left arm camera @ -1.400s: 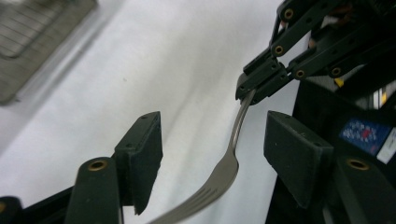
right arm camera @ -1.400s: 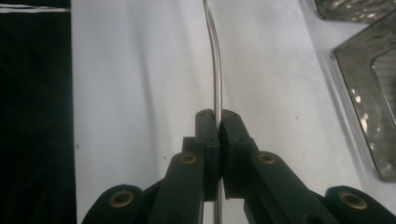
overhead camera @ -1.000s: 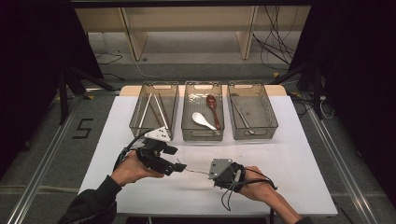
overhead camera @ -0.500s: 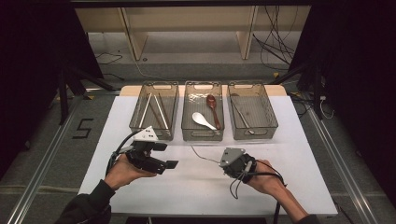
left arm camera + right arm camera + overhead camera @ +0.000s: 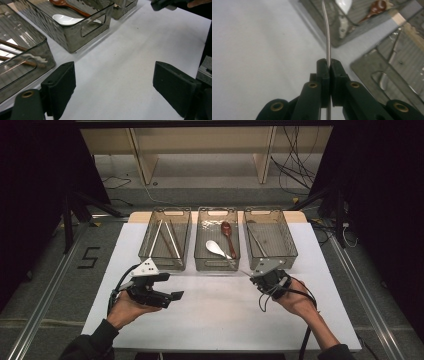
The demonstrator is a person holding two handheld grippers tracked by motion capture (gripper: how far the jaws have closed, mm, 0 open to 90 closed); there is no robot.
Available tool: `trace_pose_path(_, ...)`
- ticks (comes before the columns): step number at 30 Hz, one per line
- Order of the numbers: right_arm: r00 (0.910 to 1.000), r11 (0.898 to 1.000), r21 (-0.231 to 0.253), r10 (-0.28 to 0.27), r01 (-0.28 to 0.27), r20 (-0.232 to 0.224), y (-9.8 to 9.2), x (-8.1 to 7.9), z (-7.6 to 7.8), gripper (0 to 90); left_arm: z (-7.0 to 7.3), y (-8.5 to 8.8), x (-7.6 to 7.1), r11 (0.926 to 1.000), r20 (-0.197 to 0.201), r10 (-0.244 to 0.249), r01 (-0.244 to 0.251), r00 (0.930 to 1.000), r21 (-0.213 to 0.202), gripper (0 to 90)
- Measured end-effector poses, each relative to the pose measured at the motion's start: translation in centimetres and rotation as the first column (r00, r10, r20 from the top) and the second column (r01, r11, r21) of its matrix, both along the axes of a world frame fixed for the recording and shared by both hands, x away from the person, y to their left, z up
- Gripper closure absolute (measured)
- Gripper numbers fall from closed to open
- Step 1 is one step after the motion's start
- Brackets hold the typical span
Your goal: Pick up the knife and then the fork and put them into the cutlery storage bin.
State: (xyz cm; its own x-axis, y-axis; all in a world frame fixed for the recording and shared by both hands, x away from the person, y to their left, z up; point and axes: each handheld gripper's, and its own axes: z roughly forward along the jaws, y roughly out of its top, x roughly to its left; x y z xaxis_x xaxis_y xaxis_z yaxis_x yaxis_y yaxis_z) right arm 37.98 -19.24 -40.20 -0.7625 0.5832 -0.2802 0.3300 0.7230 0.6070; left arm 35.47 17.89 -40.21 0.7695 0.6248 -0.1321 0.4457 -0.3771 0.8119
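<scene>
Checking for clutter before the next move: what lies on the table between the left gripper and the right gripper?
Nothing: in the high view the white table is bare between the left gripper and the right gripper, which holds a thin metal utensil.

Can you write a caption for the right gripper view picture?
Right gripper pinches a thin metal utensil handle above the white table, near clear bins.

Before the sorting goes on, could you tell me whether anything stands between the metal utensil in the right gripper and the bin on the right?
Nothing loose does. The right gripper holds the metal utensil just short of the right bin; only that bin's near wall lies ahead.
</scene>
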Motion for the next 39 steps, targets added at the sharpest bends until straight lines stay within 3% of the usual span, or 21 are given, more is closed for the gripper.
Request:
trace_pose_path(7,0.9927,0.991,0.052,-0.12,0.121,-0.008,-2.1,2.6,1.4,87.8,-0.3,0.6,-0.3,0.9996,0.01,0.025,-0.025,0.9996,-0.014,17.8)
trace_pose_path(15,0.9667,0.959,0.12,-0.251,0.255,-0.051,-3.6,6.6,2.9,87.7,-0.6,1.0,-0.6,0.9991,0.012,0.041,-0.04,0.9991,-0.012,17.7)
trace_pose_path(30,0.9314,0.922,0.135,-0.352,0.362,-0.094,-4.0,11.2,3.7,87.7,-0.9,1.7,-0.8,0.9981,0.014,0.059,-0.059,0.9981,-0.018,17.2)
trace_pose_path(39,0.9011,0.893,0.135,-0.415,0.43,-0.125,-4.9,13.0,3.1,87.6,-0.9,2.0,-1.0,0.9967,0.015,0.074,-0.073,0.9971,-0.035,17.1)
